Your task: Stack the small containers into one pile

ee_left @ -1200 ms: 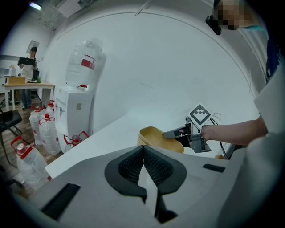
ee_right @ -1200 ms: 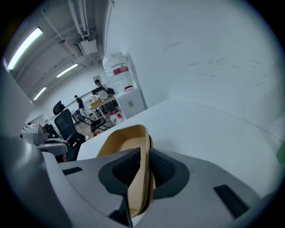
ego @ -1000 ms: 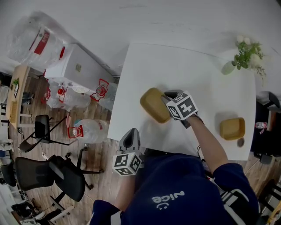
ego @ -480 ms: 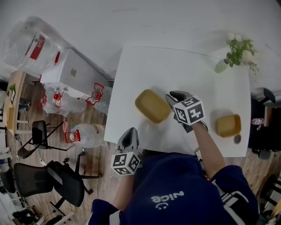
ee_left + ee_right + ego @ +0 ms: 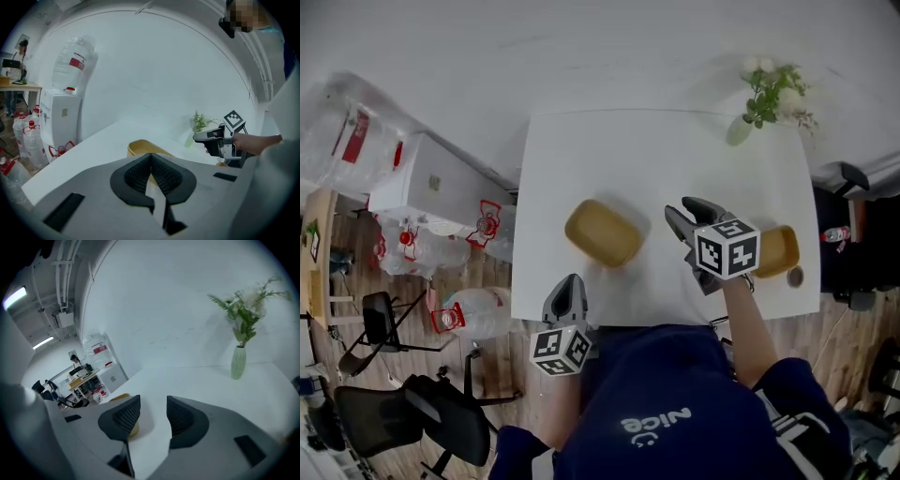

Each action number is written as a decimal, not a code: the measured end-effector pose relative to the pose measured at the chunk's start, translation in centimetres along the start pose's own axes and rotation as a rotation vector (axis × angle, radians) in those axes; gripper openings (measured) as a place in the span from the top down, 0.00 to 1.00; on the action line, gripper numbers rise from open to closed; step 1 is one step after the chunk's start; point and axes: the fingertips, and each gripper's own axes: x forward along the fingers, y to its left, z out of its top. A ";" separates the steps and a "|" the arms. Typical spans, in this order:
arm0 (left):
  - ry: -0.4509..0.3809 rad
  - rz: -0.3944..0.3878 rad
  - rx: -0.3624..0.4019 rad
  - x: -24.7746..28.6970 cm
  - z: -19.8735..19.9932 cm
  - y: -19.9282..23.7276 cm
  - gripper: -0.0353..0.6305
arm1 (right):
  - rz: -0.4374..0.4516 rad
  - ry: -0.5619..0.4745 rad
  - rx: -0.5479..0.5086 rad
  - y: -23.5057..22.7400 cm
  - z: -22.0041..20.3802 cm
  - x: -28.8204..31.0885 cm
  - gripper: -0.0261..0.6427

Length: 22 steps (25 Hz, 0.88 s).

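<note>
Two small yellow containers sit on the white table (image 5: 609, 150). One container (image 5: 602, 232) is left of centre and also appears behind the left jaws (image 5: 139, 146) and past the right jaws (image 5: 123, 398). The other container (image 5: 780, 251) lies at the right, partly hidden by the right gripper's marker cube. My right gripper (image 5: 684, 212) hovers between them; its jaws have just been opening and hold nothing (image 5: 152, 411). My left gripper (image 5: 569, 283) is shut and empty at the table's near edge (image 5: 151, 158).
A pale vase with flowers (image 5: 741, 129) stands at the table's far right corner (image 5: 238, 363). A small dark round object (image 5: 795, 277) lies beside the right container. Water bottles (image 5: 459, 309) and office chairs (image 5: 441, 412) stand on the floor to the left.
The right gripper let go of the left container, opened its jaws and moved right, toward the other container. The left gripper stayed by the table's near edge.
</note>
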 end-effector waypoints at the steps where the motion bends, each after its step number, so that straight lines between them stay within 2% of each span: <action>1: 0.003 -0.010 0.003 0.2 0.0 -0.1 0.92 | -0.029 -0.016 0.020 -0.7 0.0 -0.9 0.72; 6: 0.015 -0.076 0.036 1.4 0.4 -1.7 0.92 | -0.247 -0.119 0.190 -6.2 -1.3 -6.0 0.72; 10: 0.026 -0.165 0.093 2.9 0.7 -4.5 0.92 | -0.455 -0.187 0.341 -11.4 -3.6 -10.9 0.72; 13: 0.036 -0.226 0.121 3.7 0.8 -6.4 0.92 | -0.600 -0.208 0.410 -14.3 -5.9 -14.4 0.72; 22: 0.063 -0.309 0.146 5.1 0.3 -8.9 0.92 | -0.905 -0.257 0.575 -19.1 -11.9 -23.2 0.72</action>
